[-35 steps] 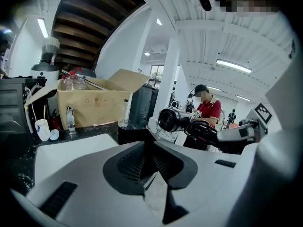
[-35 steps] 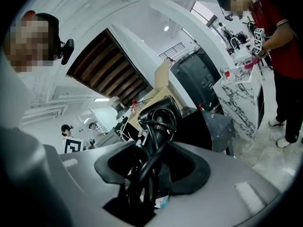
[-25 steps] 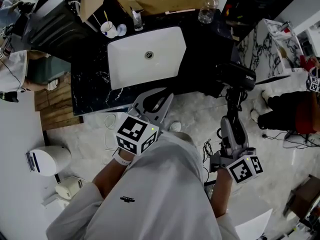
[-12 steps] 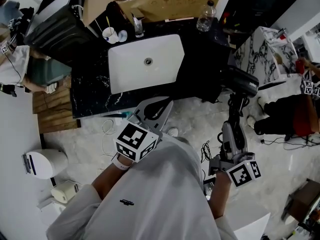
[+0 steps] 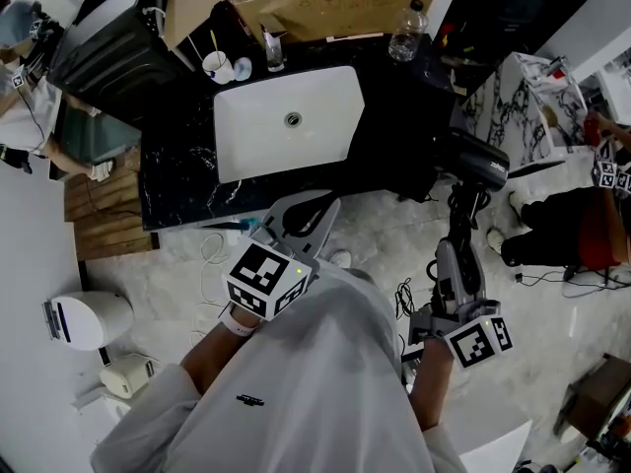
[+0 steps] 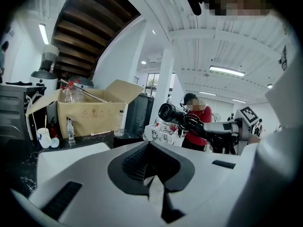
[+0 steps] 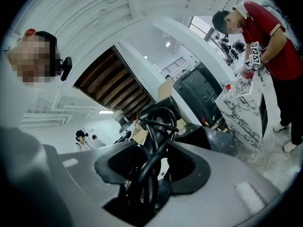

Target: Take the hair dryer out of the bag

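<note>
Black from barrel to cord, the hair dryer (image 5: 475, 162) is up in the air in the right gripper (image 5: 456, 259). It is above the pale marble floor (image 5: 385, 227), just off the right end of the desk (image 5: 177, 170). Its handle points down into the gripper and its barrel lies roughly level above. In the right gripper view we see the jaws of that gripper (image 7: 156, 169) standing wide and clamped on the handle of the dryer (image 7: 158, 122). The cord (image 7: 150, 174) is looped against the handle and runs down between the jaws.

The left gripper (image 5: 314, 205) hangs near the front edge of the desk, well apart from the dryer. In its own view the jaws of this gripper (image 6: 154, 174) are pressed together with nothing between them. From there we look across at the dryer (image 6: 173, 112), the round end of its barrel turned toward the camera.

On the dark veined desk a white sink (image 5: 251, 141) is set into the top. Behind the sink stand a white cup (image 5: 214, 64), a clear plastic bottle (image 5: 406, 23) and an open cardboard box (image 5: 335, 3). A person in a red shirt (image 7: 270, 32) stands beside a marble-patterned counter (image 7: 241, 115) on the right side of the room.
</note>
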The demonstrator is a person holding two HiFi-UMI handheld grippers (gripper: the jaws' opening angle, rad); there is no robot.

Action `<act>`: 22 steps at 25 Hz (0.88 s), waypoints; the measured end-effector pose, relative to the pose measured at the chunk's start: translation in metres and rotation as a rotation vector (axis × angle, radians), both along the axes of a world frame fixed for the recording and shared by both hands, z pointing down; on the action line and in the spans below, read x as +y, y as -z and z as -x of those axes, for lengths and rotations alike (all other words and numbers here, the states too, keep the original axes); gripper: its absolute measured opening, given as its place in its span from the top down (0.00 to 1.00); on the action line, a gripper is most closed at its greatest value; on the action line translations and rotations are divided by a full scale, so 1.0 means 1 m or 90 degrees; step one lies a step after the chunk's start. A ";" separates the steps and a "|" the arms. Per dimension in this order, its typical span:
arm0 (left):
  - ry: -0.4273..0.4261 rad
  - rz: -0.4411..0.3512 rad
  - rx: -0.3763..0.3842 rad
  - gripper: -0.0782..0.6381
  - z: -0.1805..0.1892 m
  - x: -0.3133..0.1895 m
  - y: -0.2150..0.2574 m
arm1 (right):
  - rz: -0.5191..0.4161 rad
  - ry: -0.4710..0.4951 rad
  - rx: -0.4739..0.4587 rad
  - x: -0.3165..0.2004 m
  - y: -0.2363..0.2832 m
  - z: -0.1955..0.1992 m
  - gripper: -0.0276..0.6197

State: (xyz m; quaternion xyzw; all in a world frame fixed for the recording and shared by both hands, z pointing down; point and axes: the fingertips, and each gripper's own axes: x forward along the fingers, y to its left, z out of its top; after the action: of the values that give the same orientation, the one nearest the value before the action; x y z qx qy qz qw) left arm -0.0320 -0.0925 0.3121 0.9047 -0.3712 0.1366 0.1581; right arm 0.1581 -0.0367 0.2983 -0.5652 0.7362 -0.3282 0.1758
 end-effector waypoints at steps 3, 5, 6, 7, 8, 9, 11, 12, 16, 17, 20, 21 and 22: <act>-0.002 0.003 -0.002 0.88 0.000 0.000 -0.002 | -0.001 0.000 0.001 0.000 -0.001 0.001 0.62; -0.003 0.004 -0.004 0.88 -0.002 0.001 -0.002 | -0.002 0.000 0.004 0.001 0.000 0.001 0.62; -0.004 0.004 -0.004 0.88 -0.003 0.001 -0.001 | -0.003 0.001 0.005 0.001 0.001 0.000 0.62; -0.005 0.005 -0.005 0.88 -0.004 0.001 -0.001 | -0.003 0.001 0.005 0.001 0.001 0.000 0.62; -0.005 0.005 -0.005 0.88 -0.004 0.001 -0.001 | -0.003 0.001 0.006 0.001 0.000 0.000 0.62; -0.006 0.005 -0.005 0.88 -0.005 0.001 -0.002 | -0.002 0.000 0.006 0.001 0.000 0.001 0.62; -0.009 0.004 -0.006 0.88 -0.005 0.000 -0.002 | -0.001 -0.001 0.006 0.001 -0.002 0.002 0.62; -0.010 0.004 -0.007 0.88 -0.006 0.000 -0.002 | -0.001 -0.002 0.006 0.000 -0.002 0.002 0.62; -0.012 0.004 -0.008 0.88 -0.007 -0.001 0.000 | 0.000 -0.002 0.007 0.001 -0.001 0.003 0.62; -0.012 0.003 -0.009 0.88 -0.007 -0.001 0.000 | 0.001 -0.003 0.006 0.000 -0.001 0.002 0.62; -0.013 0.003 -0.009 0.88 -0.008 -0.001 0.000 | 0.002 -0.004 0.001 0.000 -0.002 0.002 0.62; -0.013 0.003 -0.009 0.88 -0.007 -0.001 0.000 | 0.002 -0.004 0.001 0.000 -0.002 0.002 0.62; -0.013 0.004 -0.008 0.88 -0.007 -0.001 0.000 | 0.002 -0.004 0.000 0.000 -0.002 0.003 0.62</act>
State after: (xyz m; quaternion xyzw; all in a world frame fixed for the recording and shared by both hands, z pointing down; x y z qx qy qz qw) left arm -0.0250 -0.0934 0.3123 0.9070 -0.3629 0.1452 0.1567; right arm 0.1554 -0.0362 0.3006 -0.5680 0.7337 -0.3288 0.1757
